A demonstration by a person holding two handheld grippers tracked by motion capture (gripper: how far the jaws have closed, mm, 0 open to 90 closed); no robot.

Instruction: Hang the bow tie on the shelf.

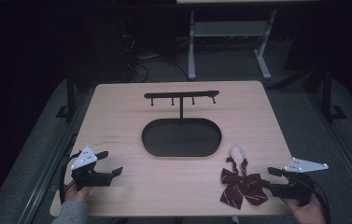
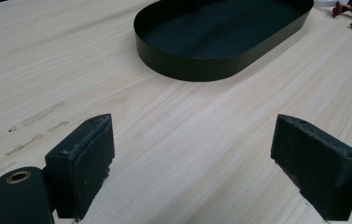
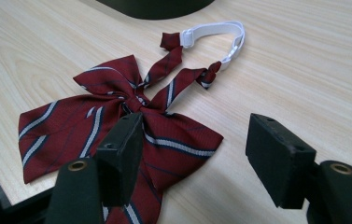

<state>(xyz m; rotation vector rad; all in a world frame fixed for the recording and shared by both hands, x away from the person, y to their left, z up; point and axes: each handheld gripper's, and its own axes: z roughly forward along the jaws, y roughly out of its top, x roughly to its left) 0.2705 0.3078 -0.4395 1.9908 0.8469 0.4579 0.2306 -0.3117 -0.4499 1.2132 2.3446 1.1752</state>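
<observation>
A: Where's the dark red striped fabric bow tie (image 3: 117, 121) with the white elastic strap (image 3: 220, 35)?

B: Flat on the light wooden table (image 1: 117, 116), near the front edge on your right. Your right gripper (image 3: 190, 158) has its jaws spread wide, nothing pinched. One bow wing lies under the left jaw; the gap between the jaws sits mostly over bare wood beside the bow.

A: Left gripper (image 2: 192, 163)?

B: Jaws wide too, holding nothing, over bare table, well apart from the bow tie. The black oval metal tray (image 2: 187, 70) is ahead of it.
</observation>
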